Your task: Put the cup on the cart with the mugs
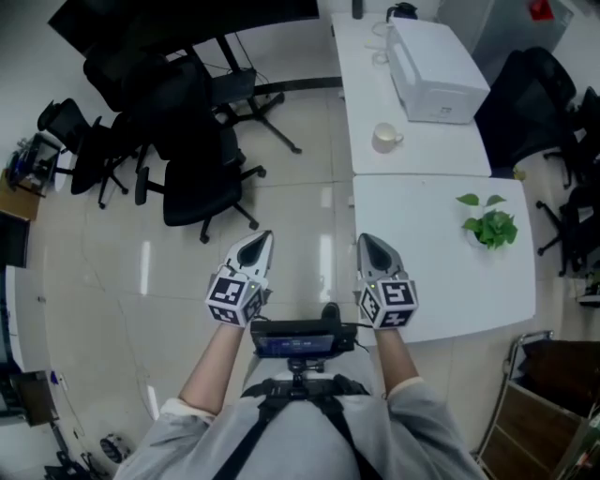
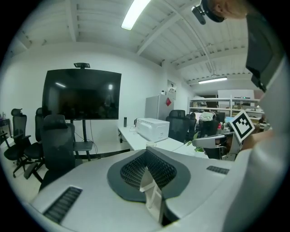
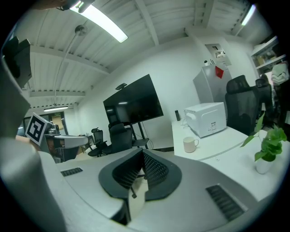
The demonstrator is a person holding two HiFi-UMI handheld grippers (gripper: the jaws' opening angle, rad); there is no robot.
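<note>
- Head view: left gripper [image 1: 261,242] and right gripper [image 1: 367,244] are held side by side, each with its jaws pressed together on nothing.
- Cup [image 1: 385,138] stands on the far white table [image 1: 361,94], near the printer [image 1: 436,70], well apart from both grippers.

A white printer [image 1: 436,73] is pictured at the far end of a long white tabletop [image 1: 441,291] in an office. A small potted plant [image 1: 489,228] is set on the same tabletop, nearer than the printer and well apart from it. Black office chairs [image 1: 192,155] are gathered on the pale tiled floor [image 1: 112,272] to the left of the printer, and another black chair [image 1: 525,98] is parked just to its right. A large dark screen [image 2: 82,94] on a stand is seen left of the printer, against the white wall, under a lit ceiling strip light [image 2: 136,12].
</note>
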